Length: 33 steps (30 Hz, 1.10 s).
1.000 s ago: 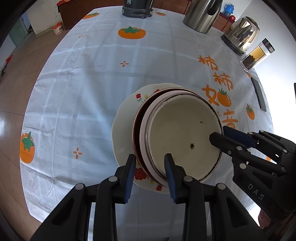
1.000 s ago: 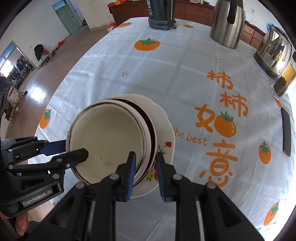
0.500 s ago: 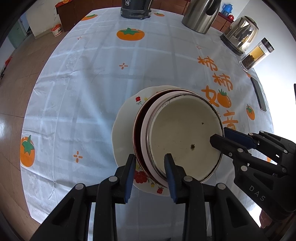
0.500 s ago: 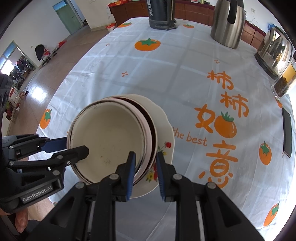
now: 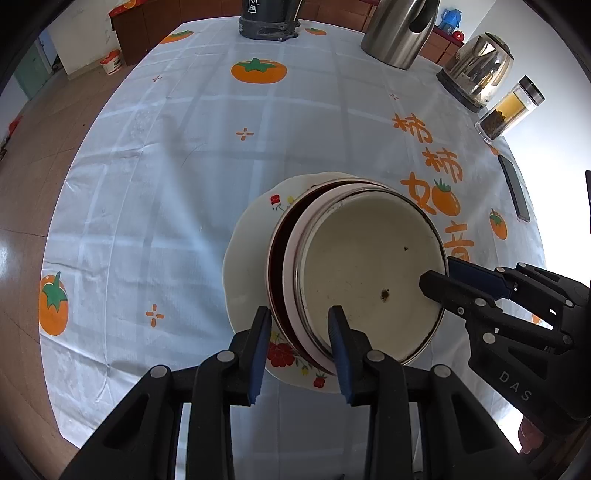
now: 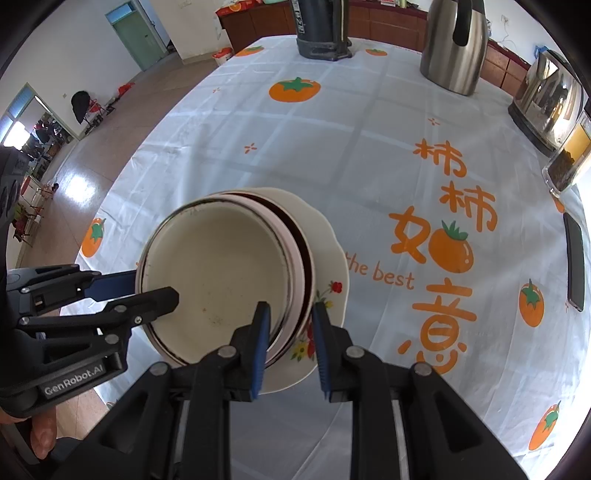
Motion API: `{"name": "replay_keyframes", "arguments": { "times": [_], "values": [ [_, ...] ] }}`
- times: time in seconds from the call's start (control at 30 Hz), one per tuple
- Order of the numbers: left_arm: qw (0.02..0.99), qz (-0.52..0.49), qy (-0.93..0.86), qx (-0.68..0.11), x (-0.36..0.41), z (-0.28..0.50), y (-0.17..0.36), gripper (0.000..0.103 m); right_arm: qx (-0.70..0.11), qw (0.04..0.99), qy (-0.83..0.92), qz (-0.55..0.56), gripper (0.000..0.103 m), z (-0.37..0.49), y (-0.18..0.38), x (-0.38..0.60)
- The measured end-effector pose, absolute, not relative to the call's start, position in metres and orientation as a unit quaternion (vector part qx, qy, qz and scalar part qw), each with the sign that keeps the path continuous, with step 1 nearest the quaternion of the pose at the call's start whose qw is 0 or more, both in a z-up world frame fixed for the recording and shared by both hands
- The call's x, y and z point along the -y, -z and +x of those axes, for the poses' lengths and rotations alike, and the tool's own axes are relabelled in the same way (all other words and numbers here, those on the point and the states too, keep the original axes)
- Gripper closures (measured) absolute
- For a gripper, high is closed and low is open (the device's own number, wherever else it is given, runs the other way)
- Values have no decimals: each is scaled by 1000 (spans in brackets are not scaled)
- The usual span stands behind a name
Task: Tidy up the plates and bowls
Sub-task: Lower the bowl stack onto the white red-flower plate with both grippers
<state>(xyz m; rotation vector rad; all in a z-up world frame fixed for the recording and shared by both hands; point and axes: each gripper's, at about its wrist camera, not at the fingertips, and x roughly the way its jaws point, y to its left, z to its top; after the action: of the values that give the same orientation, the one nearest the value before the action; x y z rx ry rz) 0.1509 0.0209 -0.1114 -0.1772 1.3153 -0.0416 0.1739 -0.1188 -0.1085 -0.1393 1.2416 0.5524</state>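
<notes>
On the white persimmon-print surface (image 5: pixel 192 192), both grippers (image 5: pixel 297 347) (image 6: pixel 290 341) clamp the stacked cream bowls' (image 5: pixel 365 273) rims; uneven lifting could tip them onto the flowered plate (image 5: pixel 243 266).

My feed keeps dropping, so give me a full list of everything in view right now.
Cream enamel bowl: one, top of stack.
Pink bowl: one, nested beneath.
Dark red bowl: one, beneath that.
White floral plate: one, under stack.
Persimmon-print tablecloth: one, white and orange.
Steel kettles: two, far right.
Dark appliance base: one, far edge.
Glass tea bottle: one, right.
Black phone: one, right edge.
Left gripper: black, blue pads, clamping stack's rim.
Right gripper: same, opposite rim.
</notes>
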Motion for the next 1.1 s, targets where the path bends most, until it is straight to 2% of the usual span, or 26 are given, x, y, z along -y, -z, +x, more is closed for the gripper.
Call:
{"name": "replay_keyframes", "arguments": {
  "times": [1.1],
  "values": [
    [791, -104, 23, -603, -26, 145, 110, 68, -562, 785, -249, -72, 78, 169, 108, 117]
  ]
}}
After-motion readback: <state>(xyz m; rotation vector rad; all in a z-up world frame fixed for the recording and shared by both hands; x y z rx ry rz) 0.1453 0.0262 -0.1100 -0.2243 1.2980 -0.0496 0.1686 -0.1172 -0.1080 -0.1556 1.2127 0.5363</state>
